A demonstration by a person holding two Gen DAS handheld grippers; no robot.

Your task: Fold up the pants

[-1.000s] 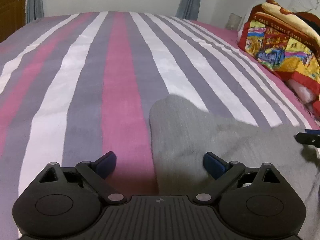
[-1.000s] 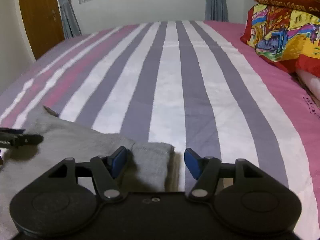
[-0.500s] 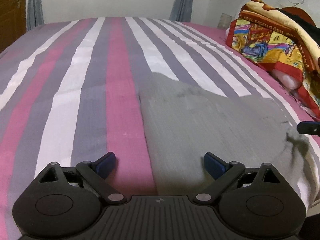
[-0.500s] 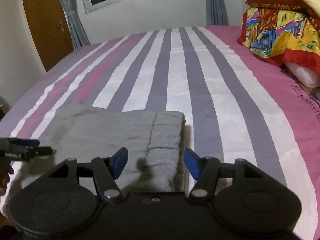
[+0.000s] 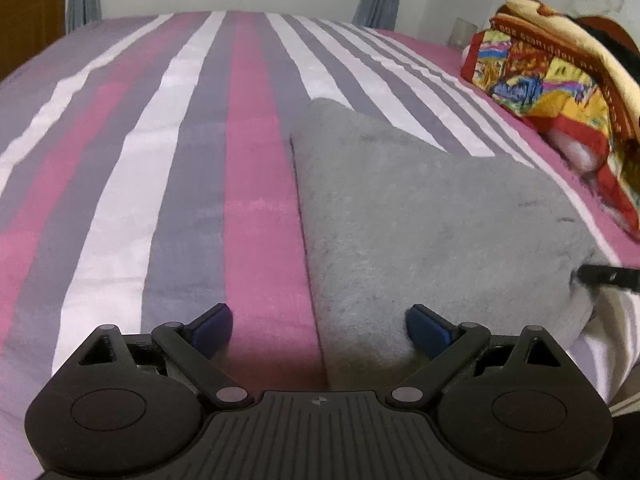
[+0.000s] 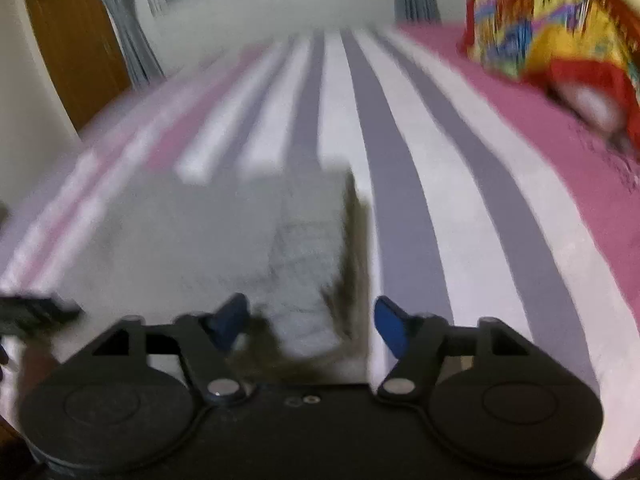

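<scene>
The grey pants (image 5: 420, 220) lie folded on the striped bed sheet (image 5: 192, 184). My left gripper (image 5: 319, 328) is open above the near left edge of the fold, and its pads touch nothing. At the right edge of the left wrist view, the tip of the right gripper (image 5: 608, 276) shows by the fold's right end. The right wrist view is blurred. There my right gripper (image 6: 310, 320) hovers over the ribbed end of the pants (image 6: 308, 240), its jaws opening and the pads off the cloth. The left gripper's tip (image 6: 36, 310) shows at the left.
A pile of colourful blankets and pillows (image 5: 560, 92) sits on the bed's right side, seen again as the blankets (image 6: 552, 28) in the right wrist view. A wooden door (image 6: 76, 40) and grey curtains (image 6: 128, 20) stand beyond the far end of the bed.
Both views have pulled back towards the near edge of the bed, so more of the folded pants shows. The right jaws stand wider than before. The left jaws stay open.
</scene>
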